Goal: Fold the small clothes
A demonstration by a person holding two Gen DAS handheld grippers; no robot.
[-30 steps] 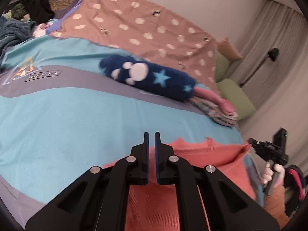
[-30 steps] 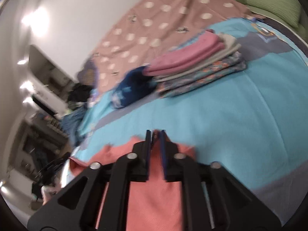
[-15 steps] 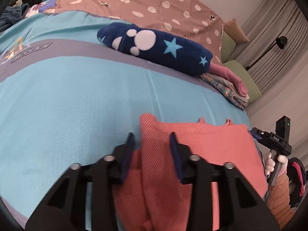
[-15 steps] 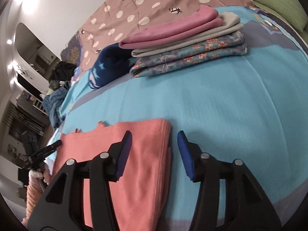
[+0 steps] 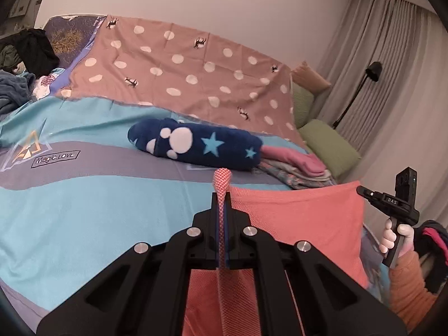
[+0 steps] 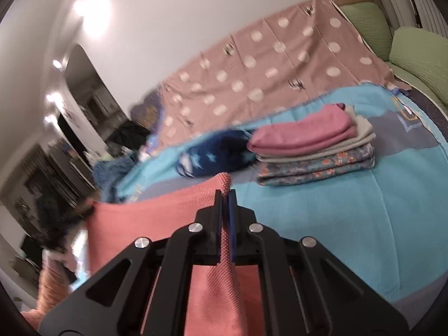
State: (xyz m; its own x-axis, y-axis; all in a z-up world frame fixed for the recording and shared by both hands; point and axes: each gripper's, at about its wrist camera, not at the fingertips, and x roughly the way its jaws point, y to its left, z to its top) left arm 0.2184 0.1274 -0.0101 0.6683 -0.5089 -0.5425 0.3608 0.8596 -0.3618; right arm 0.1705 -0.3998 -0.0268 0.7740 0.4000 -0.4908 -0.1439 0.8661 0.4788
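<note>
The left hand-held gripper was clenched on one upper corner of the coral knit garment. A small bunch of the fabric protruded above the closed fingertips, and a narrow strip of cloth ran down between the two fingers. The right hand-held gripper was clenched in the same manner on the opposite upper corner of the garment, with fabric pinched between its blue-lined fingers.

The garment was held up between the two grippers, its top edge stretched roughly level from one grip point to the other. The lower part of the cloth hung down behind the gripper bodies and was hidden, so contact with the bed could not be determined.

In the left wrist view, the person's right hand was visible at the far side of the garment, wrapped around the gripper handle, with an orange sleeve below it.

The turquoise and grey bedspread lay beneath the garment. On it, beyond the garment, rested a rolled navy fleece item with stars and a paw print. Just beside that item stood a stack of folded clothes, with a pink piece on top, a grey piece below it and floral pieces at the bottom. A pink polka-dot sheet covered the far half of the bed. Green cushions lay at the bed's edge. The right wrist view was partly blurred on its left side.
</note>
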